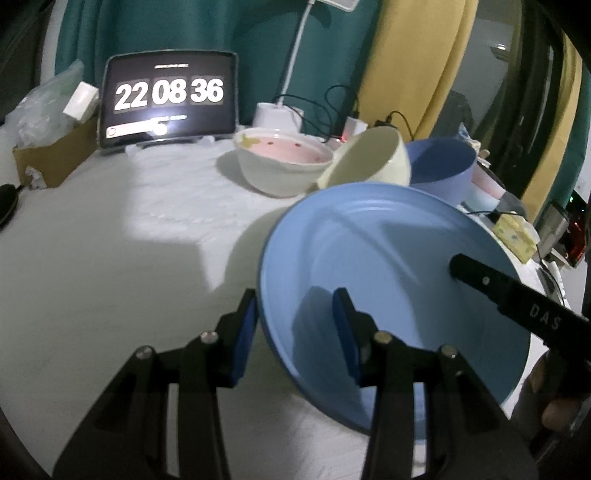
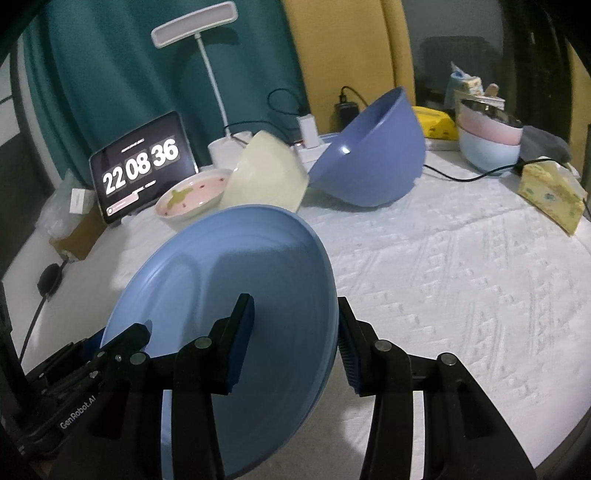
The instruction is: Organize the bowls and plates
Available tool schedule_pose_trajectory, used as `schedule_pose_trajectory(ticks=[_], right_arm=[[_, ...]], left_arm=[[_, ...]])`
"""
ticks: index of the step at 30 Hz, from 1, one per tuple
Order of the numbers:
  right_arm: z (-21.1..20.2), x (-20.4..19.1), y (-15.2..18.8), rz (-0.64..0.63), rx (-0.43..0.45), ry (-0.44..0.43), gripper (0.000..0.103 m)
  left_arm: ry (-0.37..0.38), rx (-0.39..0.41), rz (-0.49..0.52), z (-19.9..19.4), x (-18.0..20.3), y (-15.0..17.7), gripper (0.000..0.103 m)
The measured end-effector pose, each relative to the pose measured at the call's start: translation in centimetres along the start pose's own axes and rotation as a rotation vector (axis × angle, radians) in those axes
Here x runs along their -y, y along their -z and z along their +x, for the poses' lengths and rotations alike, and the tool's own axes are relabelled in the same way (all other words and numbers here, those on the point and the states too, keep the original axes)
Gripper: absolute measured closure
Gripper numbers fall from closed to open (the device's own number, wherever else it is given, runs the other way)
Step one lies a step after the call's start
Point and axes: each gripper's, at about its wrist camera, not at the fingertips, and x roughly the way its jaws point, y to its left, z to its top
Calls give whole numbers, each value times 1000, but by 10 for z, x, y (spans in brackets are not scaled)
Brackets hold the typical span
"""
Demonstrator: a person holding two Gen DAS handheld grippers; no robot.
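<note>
A light blue plate (image 1: 388, 266) (image 2: 229, 280) hangs tilted above the white tablecloth, held by both grippers on opposite rims. My left gripper (image 1: 295, 306) is shut on its left rim, one pad inside and one underneath. My right gripper (image 2: 295, 306) is shut on the right rim; one of its fingers (image 1: 480, 277) shows in the left wrist view. Behind the plate stand a white bowl with a pink inside (image 1: 284, 162) (image 2: 192, 195), a tipped cream bowl (image 1: 369, 158) (image 2: 266, 177) and a big tipped blue bowl (image 1: 439, 166) (image 2: 373, 155). Stacked pink and pale blue bowls (image 2: 487, 144) sit far right.
A tablet showing a clock (image 1: 170, 99) (image 2: 142, 162) and a white desk lamp (image 2: 195, 33) stand at the back. A cardboard box (image 1: 55, 155) is at the left edge, a yellow tissue box (image 2: 550, 195) at the right. Cables (image 2: 461, 177) cross the cloth.
</note>
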Motion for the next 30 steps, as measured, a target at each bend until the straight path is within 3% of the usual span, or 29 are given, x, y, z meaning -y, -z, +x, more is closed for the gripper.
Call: schedule_pose_trajectory(ticks=[18,24,30], right_arm=[[22,-18,3,-14,-69,-20,56],[31,-13,6,-4,-114,0,54],[25,-12,4,-24,-92,-15,54]], left_arm=[[-47,-67,-45,9,-22,2,61],[-56,-54,-17,9,-16,1,58],[-60,-37,-27,6,-16,-1,58]])
